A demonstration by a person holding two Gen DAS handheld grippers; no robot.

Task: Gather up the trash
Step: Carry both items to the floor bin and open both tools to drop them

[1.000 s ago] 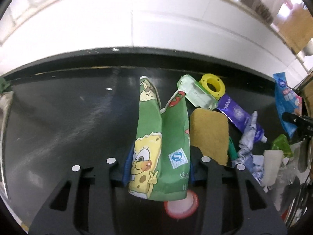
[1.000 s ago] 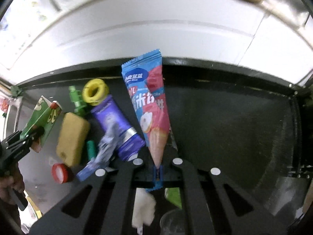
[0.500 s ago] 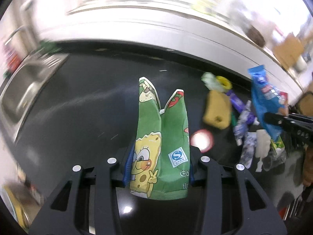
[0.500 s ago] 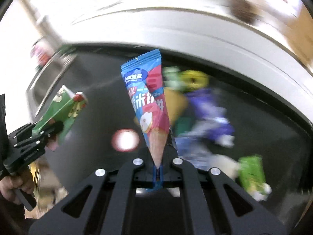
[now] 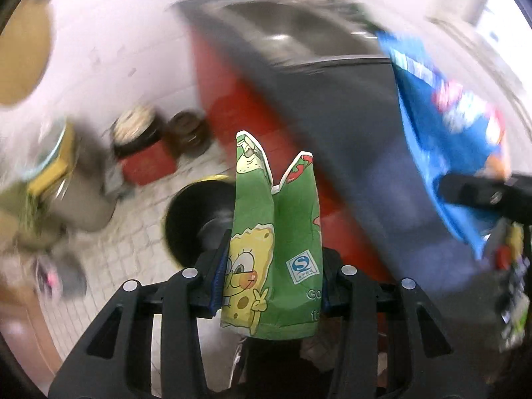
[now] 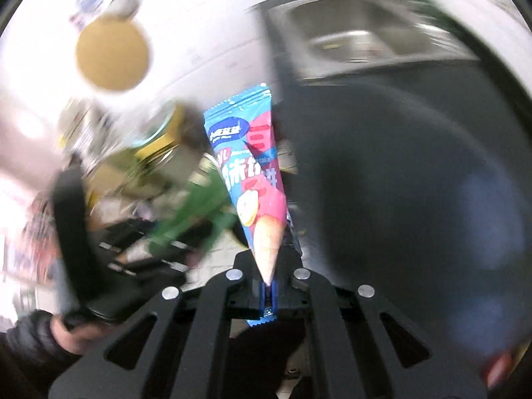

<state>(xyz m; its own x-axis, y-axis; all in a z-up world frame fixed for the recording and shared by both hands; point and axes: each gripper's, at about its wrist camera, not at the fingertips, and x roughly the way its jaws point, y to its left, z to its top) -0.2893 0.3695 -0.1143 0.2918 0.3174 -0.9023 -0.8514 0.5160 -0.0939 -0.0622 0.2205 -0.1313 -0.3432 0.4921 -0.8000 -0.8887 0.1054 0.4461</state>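
Note:
My left gripper (image 5: 271, 276) is shut on a green SpongeBob snack bag (image 5: 276, 232), held upright past the counter's left end, above a tiled floor. A black round bin (image 5: 189, 212) with a yellow rim sits on the floor just behind the bag. My right gripper (image 6: 267, 291) is shut on the tip of a blue and pink ice-cream cone wrapper (image 6: 249, 173), held upright. That wrapper also shows blurred at the right of the left wrist view (image 5: 442, 126), and the green bag shows blurred in the right wrist view (image 6: 196, 212).
The dark countertop (image 5: 382, 153) with a red cabinet front (image 5: 232, 99) and a steel sink (image 6: 362, 36) lies to the right. Jars and a red box (image 5: 146, 163) stand on the floor by the white wall. Leftover trash shows at the far right (image 5: 512, 286).
Both grippers have swung left off the countertop with their wrappers still held. The view now shows the floor and the black bin instead of the trash pile.

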